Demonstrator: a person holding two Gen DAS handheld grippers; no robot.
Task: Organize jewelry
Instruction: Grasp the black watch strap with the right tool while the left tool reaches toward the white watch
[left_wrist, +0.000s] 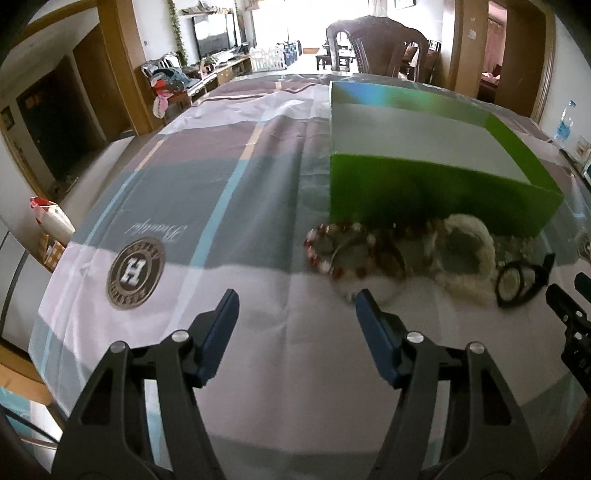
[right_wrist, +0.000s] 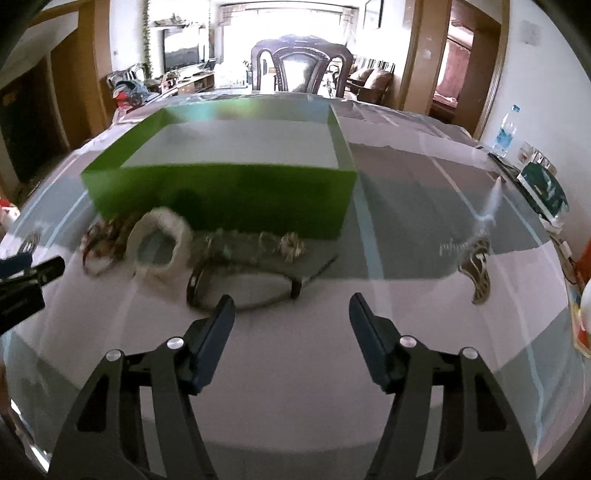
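Both claws hovered low over the tablecloth (left_wrist: 258, 155), nothing picked up yet, so looked like the very start of the job. Left gripper (left_wrist: 293, 301) had jaws wide apart & empty; right gripper (right_wrist: 291, 304) same, apart & empty. Jewelry lay in a row just near of the green box (right_wrist: 221, 192), which sat open-topped and looked empty inside: red-and-white bead bracelet (left_wrist: 338, 251) at the left, fluffy white ring (right_wrist: 160, 243) mid, dark bangle (right_wrist: 236, 288) nearest the right claw. Next move prob. needs one claw to drop onto a single piece, pinch, then lift over the box wall.
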